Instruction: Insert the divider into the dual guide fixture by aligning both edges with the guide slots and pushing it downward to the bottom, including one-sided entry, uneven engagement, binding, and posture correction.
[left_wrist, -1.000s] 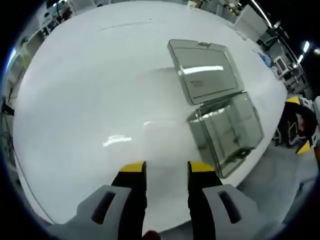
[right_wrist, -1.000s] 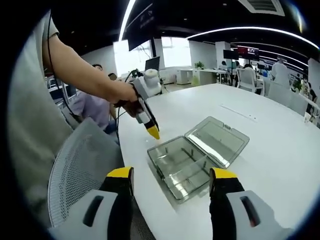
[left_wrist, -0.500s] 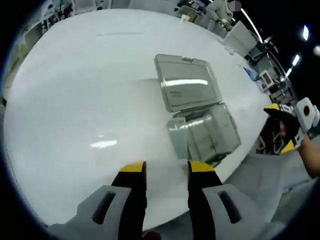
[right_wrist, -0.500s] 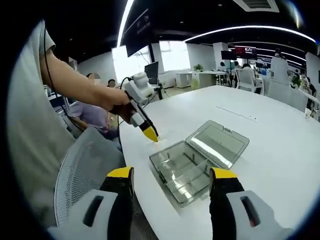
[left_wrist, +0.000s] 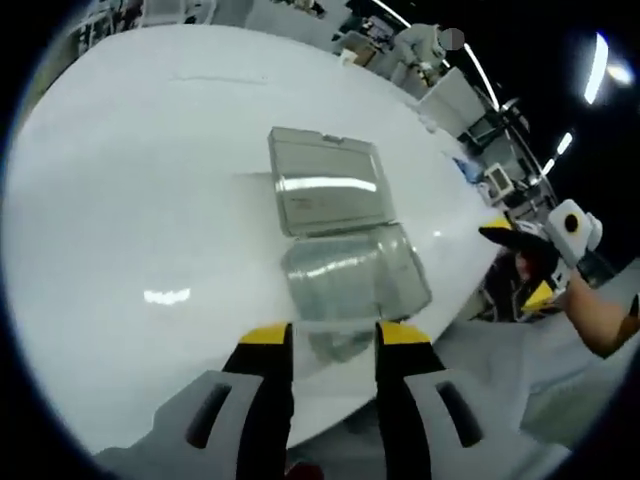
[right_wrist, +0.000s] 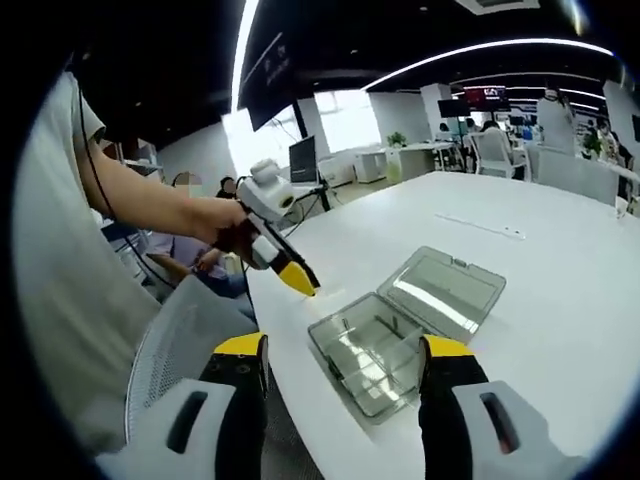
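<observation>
Your clear plastic box (right_wrist: 380, 352) sits open near the edge of the white table (right_wrist: 560, 300), its hinged lid (right_wrist: 447, 291) folded flat back onto the tabletop beside the tray. Inside the tray, in the right gripper view, you can see thin clear partitions running across it, splitting it into compartments (whether any of them is the loose divider I cannot tell, and the compartments look bare). In the left gripper view the same box (left_wrist: 352, 283) lies just beyond your jaws, blurred, with the lid (left_wrist: 327, 183) on its far side.

Your left gripper (left_wrist: 331, 336) has its yellow-tipped jaws apart with nothing between them; in the right gripper view it (right_wrist: 296, 280) hangs above the table edge near the box's corner. Your right gripper (right_wrist: 343, 350) is also spread wide and grips nothing. A mesh chair back (right_wrist: 180, 345) stands beside the table.
</observation>
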